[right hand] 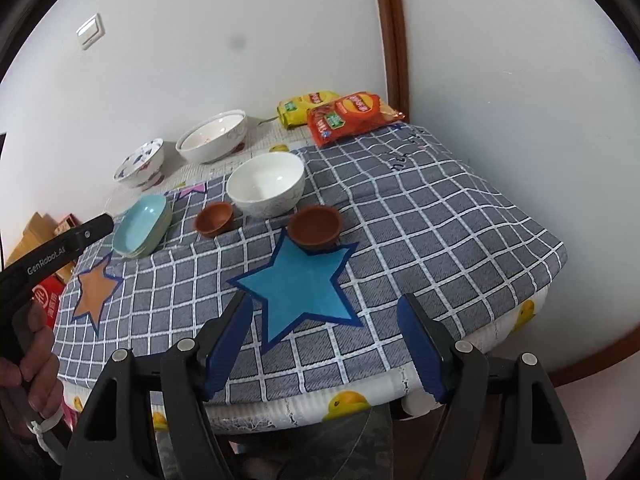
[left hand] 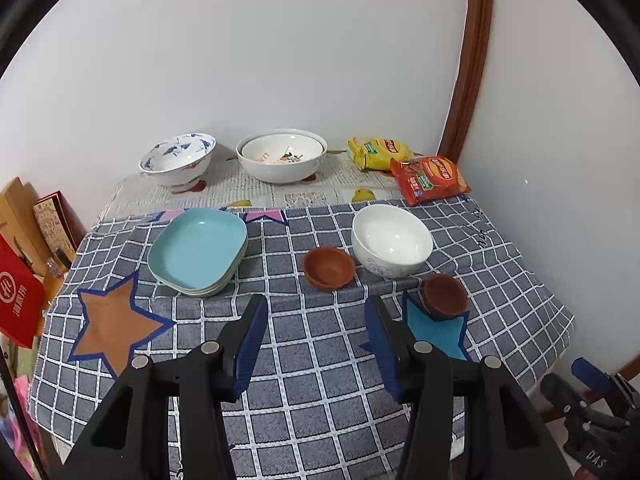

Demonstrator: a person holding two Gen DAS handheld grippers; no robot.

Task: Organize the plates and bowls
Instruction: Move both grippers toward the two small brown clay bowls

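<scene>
Left gripper [left hand: 316,320]: your jaws stood apart with nothing between them, hovering over the near part of the checked cloth [left hand: 320,380].
Right gripper [right hand: 324,328]: your jaws stood wide apart and empty, at the table's near edge over the blue star [right hand: 300,284].
Key relation: the nearer brown bowl [right hand: 315,225] sat straight ahead of your right gripper, just beyond the star's far tip; from your left gripper it lay off to the right, so the right hand looked the nearer one.
Second brown bowl [left hand: 328,267]: it sat ahead of your left gripper, just beside the white bowl [left hand: 392,240].
Brown bowls, look: small, round, upright, clay-coloured and empty; being round, they offered no long axis to line up with.
White bowl, look: larger, glossy, empty, with a faint pattern low on its side.
Teal plates [left hand: 198,250]: a stack of rounded-rectangle plates, left of the bowls, long axis running away from you.
Far bowls: a blue-patterned bowl [left hand: 178,160] and a wide white bowl [left hand: 282,158] with a smaller one nested inside stood by the wall.
</scene>
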